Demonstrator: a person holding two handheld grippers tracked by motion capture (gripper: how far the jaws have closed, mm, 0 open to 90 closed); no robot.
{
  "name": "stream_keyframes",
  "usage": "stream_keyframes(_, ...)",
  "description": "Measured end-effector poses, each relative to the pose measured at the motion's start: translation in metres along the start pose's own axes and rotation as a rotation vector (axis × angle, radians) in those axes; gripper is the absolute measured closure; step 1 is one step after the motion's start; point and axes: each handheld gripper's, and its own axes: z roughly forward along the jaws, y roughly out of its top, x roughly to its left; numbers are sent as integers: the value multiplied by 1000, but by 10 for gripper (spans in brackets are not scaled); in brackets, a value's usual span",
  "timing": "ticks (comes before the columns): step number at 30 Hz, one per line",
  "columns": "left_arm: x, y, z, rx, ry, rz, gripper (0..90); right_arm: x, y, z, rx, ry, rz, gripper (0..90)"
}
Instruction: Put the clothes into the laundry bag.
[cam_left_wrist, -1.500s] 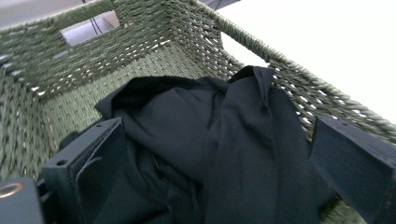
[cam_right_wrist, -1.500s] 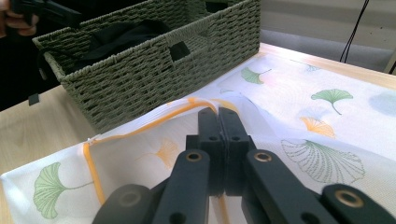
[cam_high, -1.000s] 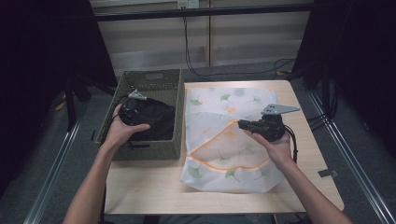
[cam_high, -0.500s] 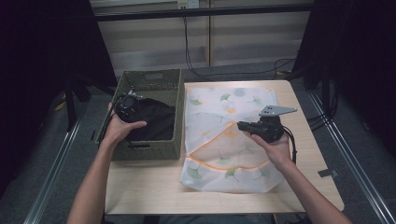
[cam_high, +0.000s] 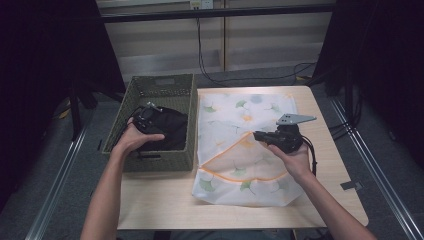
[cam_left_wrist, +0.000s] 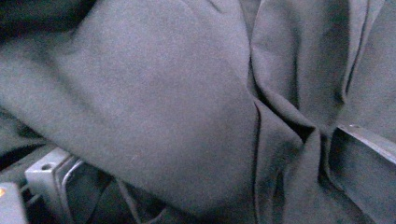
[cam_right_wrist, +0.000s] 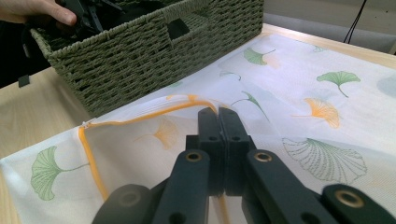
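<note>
Black garment (cam_high: 167, 127) in basket (cam_high: 160, 87): our left tongs (cam_high: 142, 117) spread over it; right tongs (cam_right_wrist: 218, 122) pinching mesh bag's orange rim (cam_right_wrist: 140, 116).

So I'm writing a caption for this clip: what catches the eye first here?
The white leaf-printed laundry bag spread over the table middle, its orange-edged opening pinched up by the shut right gripper. Left of it sits a green woven basket where the left gripper is pressed into a black garment.
</note>
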Motion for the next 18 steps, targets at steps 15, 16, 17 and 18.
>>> stream_keyframes(15, 1, -1, 19, 74, 155, 12, 0, 1, -1, 2, 13, -1, -16, 898)
stream_keyframes(16, -1, 0, 21, 87, 165, 18, 0, 1, -2, 3, 16, 1, -13, 898)
stream_keyframes(17, -1, 0, 21, 87, 165, 18, 0, 1, -2, 3, 16, 1, -13, 898)
stream_keyframes(18, 1, -1, 22, 89, 137, -14, 0, 2, -2, 4, 20, 2, -15, 898)
